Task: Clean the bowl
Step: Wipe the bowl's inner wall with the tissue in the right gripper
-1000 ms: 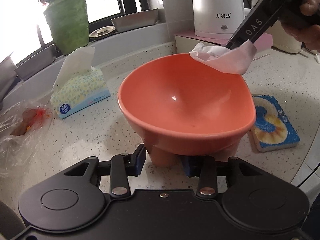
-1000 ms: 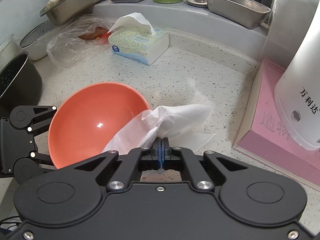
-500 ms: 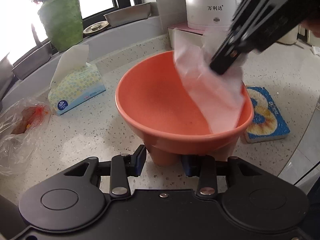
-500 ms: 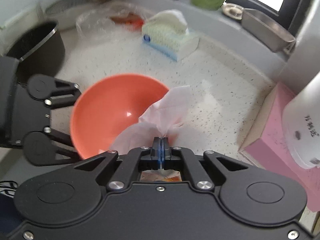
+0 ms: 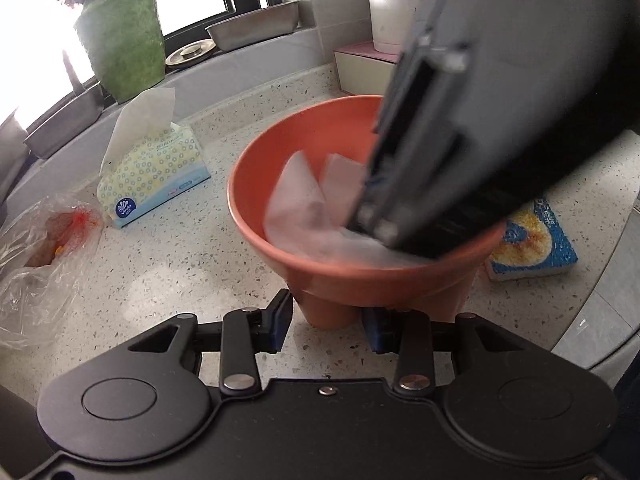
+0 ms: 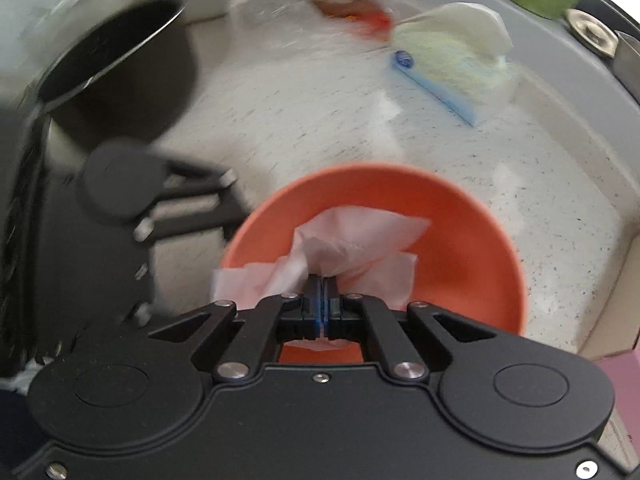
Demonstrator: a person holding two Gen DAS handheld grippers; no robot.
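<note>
An orange footed bowl (image 5: 360,284) stands on the speckled counter. My left gripper (image 5: 329,326) is shut on the bowl's foot, one blue pad on either side. My right gripper (image 6: 322,300) is shut on a white tissue (image 6: 352,240) and points steeply down into the bowl (image 6: 460,240). In the left wrist view the right gripper's black body (image 5: 460,140) fills the upper right and hides the bowl's right half. The tissue (image 5: 300,200) lies spread against the bowl's inner wall and bottom. The right wrist view is blurred by motion.
A tissue box (image 5: 152,172) and a plastic bag (image 5: 40,248) lie left of the bowl. A blue and yellow sponge (image 5: 532,248) lies at its right, near the counter's edge. A green vase (image 5: 120,36) and metal trays (image 5: 256,28) stand on the sill. A dark pot (image 6: 120,72) stands nearby.
My right gripper has carried the tissue from the bowl's far rim down into the bowl and rolled as it went. The left gripper and the bowl have stayed put.
</note>
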